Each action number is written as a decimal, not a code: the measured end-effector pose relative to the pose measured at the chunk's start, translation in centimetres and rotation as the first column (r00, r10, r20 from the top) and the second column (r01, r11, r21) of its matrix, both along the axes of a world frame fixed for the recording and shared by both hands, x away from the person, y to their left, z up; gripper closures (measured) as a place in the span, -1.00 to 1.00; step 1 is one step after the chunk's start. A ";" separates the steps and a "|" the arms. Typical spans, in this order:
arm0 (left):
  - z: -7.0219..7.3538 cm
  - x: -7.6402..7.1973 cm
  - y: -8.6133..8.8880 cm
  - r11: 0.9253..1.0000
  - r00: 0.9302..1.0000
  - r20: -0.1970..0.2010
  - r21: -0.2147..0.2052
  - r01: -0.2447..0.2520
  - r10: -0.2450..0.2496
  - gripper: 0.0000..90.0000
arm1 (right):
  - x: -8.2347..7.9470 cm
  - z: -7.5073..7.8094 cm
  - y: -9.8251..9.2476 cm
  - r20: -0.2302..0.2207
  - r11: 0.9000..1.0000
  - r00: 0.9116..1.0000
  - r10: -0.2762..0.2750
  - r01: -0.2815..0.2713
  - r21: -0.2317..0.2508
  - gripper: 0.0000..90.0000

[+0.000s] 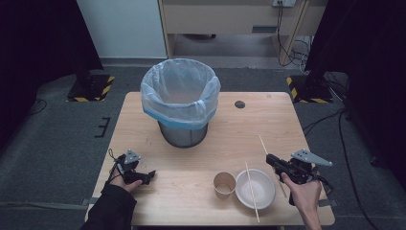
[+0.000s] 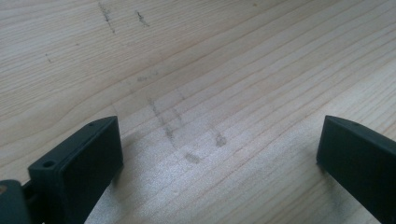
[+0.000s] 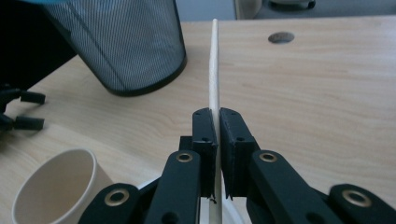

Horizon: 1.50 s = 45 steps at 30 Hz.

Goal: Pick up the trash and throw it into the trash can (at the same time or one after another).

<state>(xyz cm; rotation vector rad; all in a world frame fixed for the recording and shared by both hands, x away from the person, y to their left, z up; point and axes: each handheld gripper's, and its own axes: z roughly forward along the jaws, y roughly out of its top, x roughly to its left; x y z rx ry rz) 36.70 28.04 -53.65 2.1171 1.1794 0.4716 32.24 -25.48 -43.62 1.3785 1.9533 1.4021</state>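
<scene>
My right gripper (image 1: 272,160) hovers at the table's right front, shut on a thin wooden chopstick (image 1: 263,143). In the right gripper view the jaws (image 3: 217,116) pinch that chopstick (image 3: 214,65), which sticks out ahead toward the mesh bin (image 3: 126,42). A second chopstick (image 1: 251,191) lies across a white bowl (image 1: 264,184) near the front edge. Left of the bowl stands a paper cup (image 1: 224,184), upright and empty. My left gripper (image 1: 149,176) rests low at the left front, open, with bare wood between its jaws (image 2: 219,154).
A black mesh bin (image 1: 182,103) lined with a pale plastic bag stands at the table's middle back. A round cable hole (image 1: 240,104) sits behind it to the right. Dark floor, cables and stand bases surround the wooden table (image 1: 143,120).
</scene>
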 end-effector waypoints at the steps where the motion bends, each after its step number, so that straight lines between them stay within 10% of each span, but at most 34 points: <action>1: 0.0 0.0 0.0 1.000 1.000 0.000 0.000 0.000 0.000 -1.00 | 0.1 0.2 0.0 0.009 1.000 1.000 -0.001 0.001 0.005 0.90; 11: 0.0 0.0 0.0 1.000 1.000 0.000 0.001 0.001 -0.001 -1.00 | 0.3 3.2 -0.2 0.095 0.997 0.995 -0.007 -0.001 0.080 0.90; 25: 0.0 0.0 0.0 1.000 1.000 0.000 0.001 0.002 -0.002 -1.00 | 2.4 9.6 0.9 0.255 0.981 0.967 -0.008 -0.042 0.190 0.90; 45: 0.0 0.0 0.0 1.000 1.000 -0.001 0.002 0.004 -0.004 -1.00 | 5.6 15.9 4.7 0.366 0.972 0.931 -0.002 -0.083 0.218 0.90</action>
